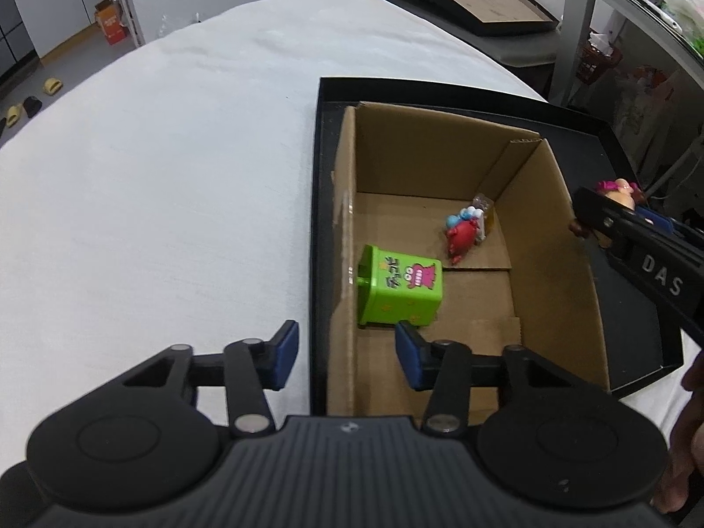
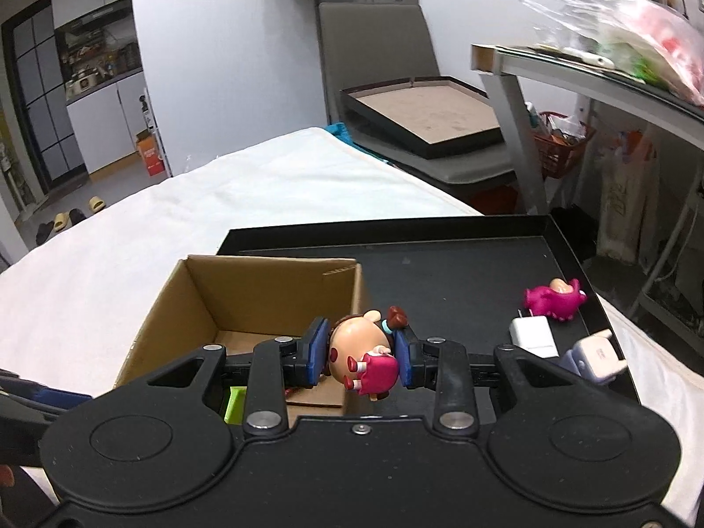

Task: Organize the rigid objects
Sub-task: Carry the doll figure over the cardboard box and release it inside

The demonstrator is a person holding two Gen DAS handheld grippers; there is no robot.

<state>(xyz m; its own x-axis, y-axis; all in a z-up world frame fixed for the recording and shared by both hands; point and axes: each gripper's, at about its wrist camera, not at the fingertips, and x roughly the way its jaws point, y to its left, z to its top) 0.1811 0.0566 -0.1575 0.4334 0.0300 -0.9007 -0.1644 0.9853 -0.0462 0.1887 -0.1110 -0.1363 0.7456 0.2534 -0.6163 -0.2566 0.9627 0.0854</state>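
From my left wrist view, my left gripper hangs over the near left corner of the cardboard box, its blue pads apart with nothing between them; one pad is over the white cloth, the other over the box floor. The box sits inside a shallow black tray on that cloth. In the box a green toy bin lies on its side against the left wall, just beyond my pads. Farther in, near the far right corner, a red and blue figure lies beside a small pale object I cannot make out clearly. At the right edge my right gripper reaches in above the box's right wall, with a bit of pink and skin-coloured toy showing at its tip.

From my right wrist view, my right gripper is clamped on a doll figure with a round bare head, brown hair buns and a pink dress; both blue pads press its sides. It is held above the near right corner of the cardboard box. On the black tray to the right lie a pink plush-like toy, a white charger just in front of it, and a second white plug near the tray's right rim. A strip of the green bin peeks out below my left finger.
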